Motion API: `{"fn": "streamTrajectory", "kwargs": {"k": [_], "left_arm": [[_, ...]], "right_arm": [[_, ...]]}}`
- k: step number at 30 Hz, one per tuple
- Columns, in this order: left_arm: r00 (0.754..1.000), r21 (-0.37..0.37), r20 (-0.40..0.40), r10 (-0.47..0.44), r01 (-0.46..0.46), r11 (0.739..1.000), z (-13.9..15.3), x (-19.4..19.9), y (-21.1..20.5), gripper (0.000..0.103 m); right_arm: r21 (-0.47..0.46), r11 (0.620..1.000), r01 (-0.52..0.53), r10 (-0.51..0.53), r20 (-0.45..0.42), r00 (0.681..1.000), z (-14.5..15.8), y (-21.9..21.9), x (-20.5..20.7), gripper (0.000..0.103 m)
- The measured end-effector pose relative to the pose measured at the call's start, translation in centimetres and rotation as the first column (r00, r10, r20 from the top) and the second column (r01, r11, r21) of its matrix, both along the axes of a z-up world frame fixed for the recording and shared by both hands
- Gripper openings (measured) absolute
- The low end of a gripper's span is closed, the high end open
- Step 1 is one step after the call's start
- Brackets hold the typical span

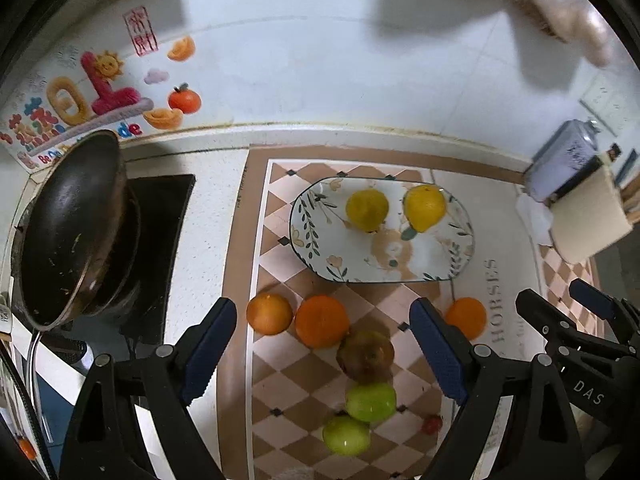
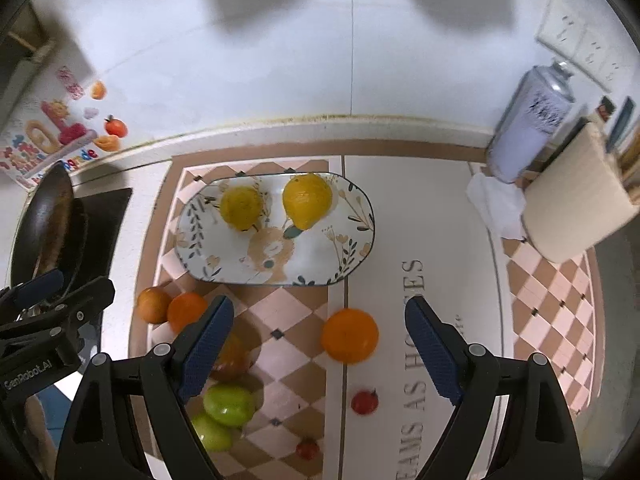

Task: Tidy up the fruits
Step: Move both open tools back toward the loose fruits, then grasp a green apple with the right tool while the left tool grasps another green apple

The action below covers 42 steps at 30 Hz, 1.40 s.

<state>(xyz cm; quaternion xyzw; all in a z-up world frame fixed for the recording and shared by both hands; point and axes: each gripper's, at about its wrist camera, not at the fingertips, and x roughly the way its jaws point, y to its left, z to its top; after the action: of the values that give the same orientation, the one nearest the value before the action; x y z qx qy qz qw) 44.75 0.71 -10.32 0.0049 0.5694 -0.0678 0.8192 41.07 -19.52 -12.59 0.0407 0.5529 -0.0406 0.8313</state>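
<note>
An oval floral plate point(image 1: 428, 264) point(image 2: 192, 252) on a checkered mat holds two yellow lemons point(image 1: 367, 209) point(image 2: 307, 200). In front of it lie three oranges point(image 1: 321, 321) point(image 2: 350, 335), a brownish fruit point(image 1: 366, 356) point(image 2: 234, 356), two green apples point(image 1: 371, 402) point(image 2: 229, 405) and two small red tomatoes point(image 2: 364, 402). My left gripper point(image 1: 322, 356) is open and empty above the brownish fruit and oranges. My right gripper point(image 2: 318, 354) is open and empty, hovering above the lone orange. Each gripper shows at the other view's edge.
A dark wok point(image 1: 68, 228) point(image 2: 44, 224) sits on the stove at left. A spray can point(image 1: 560, 160) point(image 2: 528, 124), a paper roll point(image 1: 588, 216) point(image 2: 576, 208) and a white tissue point(image 2: 496, 204) stand at right. A tiled wall with stickers point(image 1: 92, 92) is behind.
</note>
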Motion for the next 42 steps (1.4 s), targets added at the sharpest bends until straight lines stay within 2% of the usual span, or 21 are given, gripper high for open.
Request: {"fn": "streamTrajectory", "kwargs": {"k": [7, 12, 13, 14, 16, 17, 18, 20, 24, 27, 31, 32, 35, 38, 42], "left_arm": [[0.997, -0.002, 0.074, -0.028, 0.028, 1.000, 3.6, -4.0, 0.7, 0.088], [0.996, -0.016, 0.089, -0.024, 0.025, 1.000, 4.7, -5.6, 1.2, 0.088], [0.996, -0.014, 0.086, -0.020, 0.022, 1.000, 4.6, -5.7, 1.4, 0.088], [0.997, -0.013, 0.079, -0.013, 0.014, 1.000, 4.3, -5.8, 1.6, 0.088], [0.998, 0.000, 0.059, -0.004, 0.005, 1.000, 3.2, -5.8, 1.9, 0.090], [0.999, 0.013, 0.042, -0.005, 0.004, 1.000, 2.5, -5.8, 2.0, 0.100], [1.000, 0.029, 0.018, 0.000, 0.000, 1.000, 1.4, -5.8, 2.2, 0.102], [1.000, 0.064, -0.020, 0.021, -0.020, 0.998, -0.9, -5.8, 2.8, 0.102], [0.989, 0.167, -0.111, 0.095, -0.076, 0.983, -6.3, -6.2, 4.5, 0.102], [0.973, 0.223, -0.177, 0.149, -0.108, 0.969, -9.7, -6.6, 5.8, 0.102], [0.954, 0.258, -0.233, 0.190, -0.127, 0.958, -12.4, -7.2, 6.7, 0.102], [0.952, 0.257, -0.240, 0.191, -0.127, 0.958, -12.7, -7.4, 6.7, 0.102], [0.939, 0.224, -0.287, 0.189, -0.126, 0.966, -13.2, -7.6, 6.4, 0.102], [0.925, 0.142, -0.348, 0.151, -0.107, 0.984, -13.8, -7.8, 5.4, 0.102], [0.915, 0.029, -0.400, 0.061, -0.054, 0.998, -14.6, -8.7, 3.3, 0.102]], "right_arm": [[0.007, 1.000, 0.005, -0.005, 0.067, 0.998, 4.0, 1.0, -4.4, 0.090], [0.052, 0.999, 0.011, -0.017, 0.106, 0.994, 5.9, 1.6, -6.8, 0.090], [0.078, 0.997, 0.015, -0.023, 0.104, 0.994, 5.8, 1.6, -7.0, 0.090], [0.095, 0.995, 0.016, -0.025, 0.091, 0.996, 5.5, 1.6, -7.1, 0.096], [0.121, 0.993, 0.010, -0.017, 0.053, 0.998, 4.1, 1.6, -6.9, 0.100], [0.140, 0.990, 0.008, -0.012, 0.024, 1.000, 3.0, 1.6, -6.9, 0.100], [0.169, 0.986, 0.006, -0.003, -0.016, 1.000, 1.3, 1.7, -6.9, 0.100], [0.221, 0.975, 0.016, 0.004, -0.091, 0.996, -1.8, 1.7, -6.7, 0.100], [0.379, 0.923, 0.070, 0.038, -0.271, 0.962, -10.2, 2.3, -6.2, 0.099], [0.418, 0.904, 0.089, 0.060, -0.332, 0.941, -14.6, 3.7, -5.7, 0.093], [0.426, 0.902, 0.073, 0.100, -0.370, 0.924, -17.9, 6.1, -5.3, 0.089], [0.424, 0.903, 0.067, 0.107, -0.375, 0.921, -18.4, 6.5, -5.0, 0.088], [0.404, 0.914, 0.036, 0.137, -0.390, 0.910, -19.6, 7.6, -4.6, 0.066], [0.366, 0.930, 0.023, 0.131, -0.390, 0.911, -19.2, 7.2, -5.1, 0.065], [0.342, 0.937, 0.069, 0.080, -0.404, 0.911, -18.6, 3.6, -6.0, 0.066]]}}
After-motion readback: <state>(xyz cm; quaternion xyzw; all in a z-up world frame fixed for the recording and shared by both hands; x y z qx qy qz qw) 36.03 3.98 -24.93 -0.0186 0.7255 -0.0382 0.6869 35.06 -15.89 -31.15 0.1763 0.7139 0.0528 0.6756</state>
